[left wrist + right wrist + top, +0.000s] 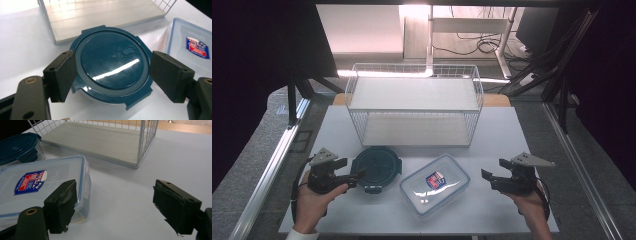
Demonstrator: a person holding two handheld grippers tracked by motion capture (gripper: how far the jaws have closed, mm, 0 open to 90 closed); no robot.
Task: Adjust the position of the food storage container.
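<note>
Containers were the business at hand: a round container with a dark teal lid (376, 169) sat on the white table (502, 135) at its near left, and a clear rectangular container with a blue-rimmed lid and a red-and-blue label (435, 184) lay just beside it to the right, turned at an angle, the two close but apparently not touching. Both stood in front of the white wire rack (414, 102), whose upper and lower shelves were bare. The left gripper (357, 177) was at the round container's left edge; in the left gripper view its jaws stood wide, one on either side of the teal lid (112, 63), and the pads appeared to be clear of the rim rather than pressing on it, though how close the left pad came was hard to judge. The right gripper (486, 175) hung near the table's right side, apart from the rectangular box; in the right gripper view its jaws were also wide and held nothing, with the box's corner (40, 185) just beyond the left jaw and bare table between the two. Judging by this, the work had barely begun: nothing had been lifted, neither container was gripped, and both shelves were waiting. What seemed left was to close on the round container, carry it to a shelf, and then do likewise with the rectangular one.
</note>
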